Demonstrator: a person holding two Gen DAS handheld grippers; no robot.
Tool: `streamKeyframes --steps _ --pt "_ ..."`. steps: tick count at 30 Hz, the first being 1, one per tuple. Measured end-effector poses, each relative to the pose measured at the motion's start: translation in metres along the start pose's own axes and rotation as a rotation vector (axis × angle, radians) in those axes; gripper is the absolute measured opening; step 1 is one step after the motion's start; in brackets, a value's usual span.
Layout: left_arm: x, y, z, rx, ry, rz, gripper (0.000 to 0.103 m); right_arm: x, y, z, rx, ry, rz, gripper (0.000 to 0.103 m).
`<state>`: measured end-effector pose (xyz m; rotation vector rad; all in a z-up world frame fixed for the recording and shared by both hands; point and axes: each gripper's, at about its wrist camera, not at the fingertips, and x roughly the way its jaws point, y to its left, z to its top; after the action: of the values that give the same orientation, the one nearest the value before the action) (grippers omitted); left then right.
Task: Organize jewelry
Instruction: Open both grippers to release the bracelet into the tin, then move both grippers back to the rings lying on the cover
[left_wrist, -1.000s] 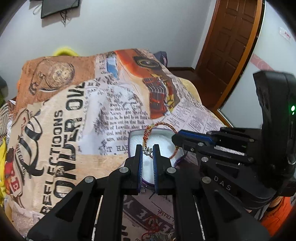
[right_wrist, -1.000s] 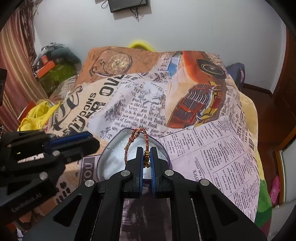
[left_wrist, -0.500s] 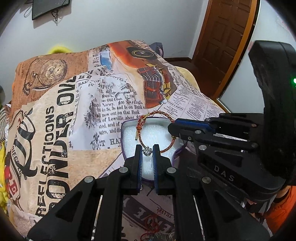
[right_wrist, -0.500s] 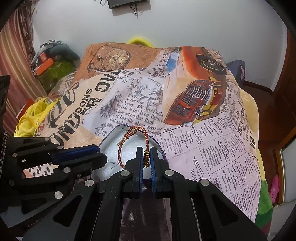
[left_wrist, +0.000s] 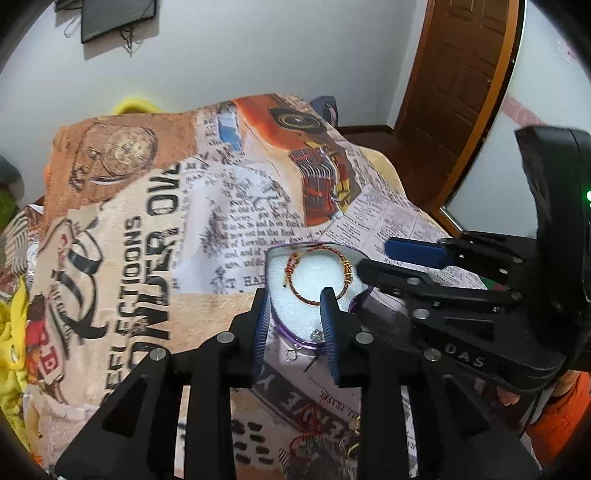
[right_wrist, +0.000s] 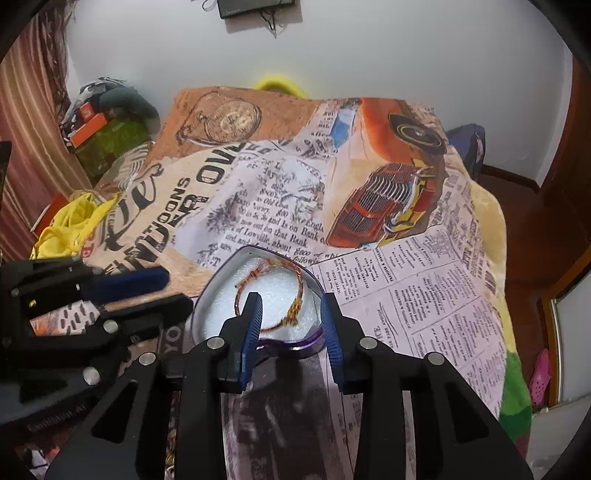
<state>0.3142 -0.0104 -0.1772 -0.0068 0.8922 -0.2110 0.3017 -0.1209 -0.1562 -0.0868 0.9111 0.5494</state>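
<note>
A red-and-gold braided bracelet (left_wrist: 317, 275) lies loose on the white foam of a purple-rimmed jewelry box (left_wrist: 310, 343); both also show in the right wrist view, the bracelet (right_wrist: 269, 291) and the box (right_wrist: 295, 345). My left gripper (left_wrist: 295, 306) is open, its fingers either side of the box's near end, touching nothing. My right gripper (right_wrist: 290, 314) is open just above the box's near edge, and shows from the side in the left wrist view (left_wrist: 399, 258). Several tangled jewelry pieces (left_wrist: 321, 439) lie on the blanket under my left gripper.
Everything rests on a printed newspaper-and-car blanket (right_wrist: 406, 280) over a bed. A yellow cloth (right_wrist: 70, 225) and boxes (right_wrist: 88, 125) lie at the left. A wooden door (left_wrist: 461, 74) stands at the right, and the bed's edge drops off there.
Both grippers opened and let go of the bracelet, which now lies on the foam in the box. Both grippers pulled back slightly.
</note>
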Motion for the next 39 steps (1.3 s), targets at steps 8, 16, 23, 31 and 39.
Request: streamKeyframes --steps 8,16,23,31,39 --pt "-0.040 -0.003 -0.008 0.010 -0.032 0.034 0.029 -0.039 0.013 -0.005 -0.010 -0.060 -0.034 0.030" --pt "-0.075 -0.009 -0.024 0.018 -0.054 0.046 0.033 -0.076 0.028 -0.016 -0.013 -0.114 -0.053 0.030" --pt "-0.090 -0.010 -0.045 0.008 -0.049 0.049 0.039 -0.093 0.040 -0.031 -0.010 -0.125 -0.060 0.032" --pt "-0.086 -0.006 -0.073 -0.002 -0.012 0.089 0.039 -0.089 0.049 -0.058 -0.002 -0.072 -0.052 0.034" --pt "-0.070 -0.009 -0.097 0.021 0.053 0.090 0.039 -0.071 0.054 -0.088 0.020 0.015 -0.029 0.034"
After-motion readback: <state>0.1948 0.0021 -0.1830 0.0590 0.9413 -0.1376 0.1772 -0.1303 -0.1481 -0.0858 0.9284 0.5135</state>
